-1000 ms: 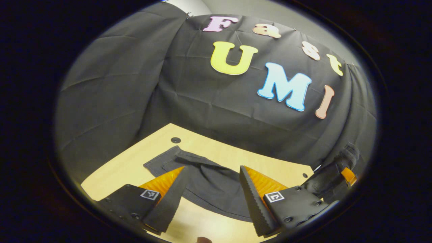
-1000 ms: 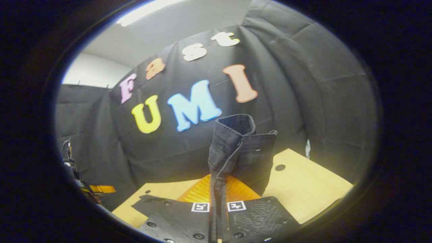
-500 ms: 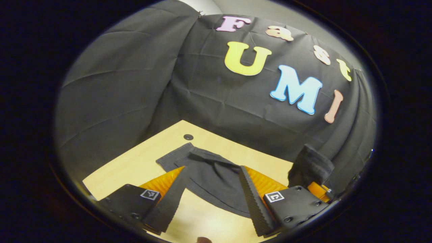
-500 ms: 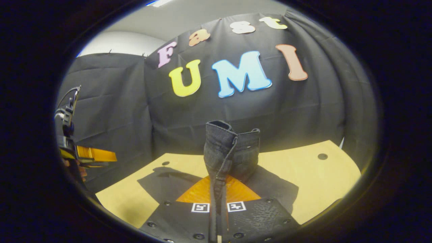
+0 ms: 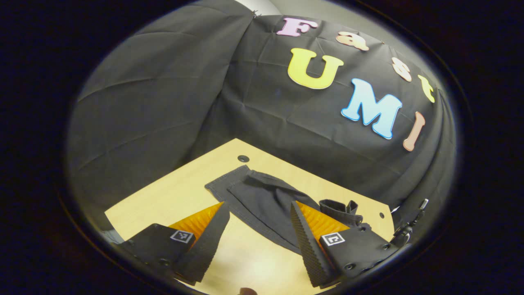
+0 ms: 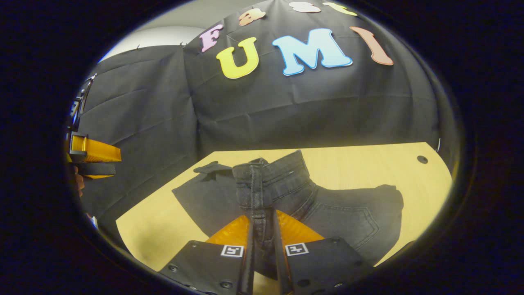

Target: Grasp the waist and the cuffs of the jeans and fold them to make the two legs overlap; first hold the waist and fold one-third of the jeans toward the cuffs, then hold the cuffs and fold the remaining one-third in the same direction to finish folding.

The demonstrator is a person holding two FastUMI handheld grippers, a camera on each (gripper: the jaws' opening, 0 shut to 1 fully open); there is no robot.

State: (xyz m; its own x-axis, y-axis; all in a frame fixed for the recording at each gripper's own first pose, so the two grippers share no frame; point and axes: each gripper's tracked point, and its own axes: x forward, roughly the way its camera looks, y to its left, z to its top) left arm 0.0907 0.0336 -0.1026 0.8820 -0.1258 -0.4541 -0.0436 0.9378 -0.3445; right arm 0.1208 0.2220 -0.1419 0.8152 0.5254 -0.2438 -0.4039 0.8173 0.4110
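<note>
Right gripper: clamped on jeans waistband, mid waist fold; left gripper: spread, empty; next, lay waist flat on table

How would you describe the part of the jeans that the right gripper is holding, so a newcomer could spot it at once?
On the light wooden table lies a pair of dark grey jeans. At their near end, the waistband stands up from the cloth, pinched between the fingers of the right gripper. Its stitched seams and raised edge set it apart from the flat legs.
</note>
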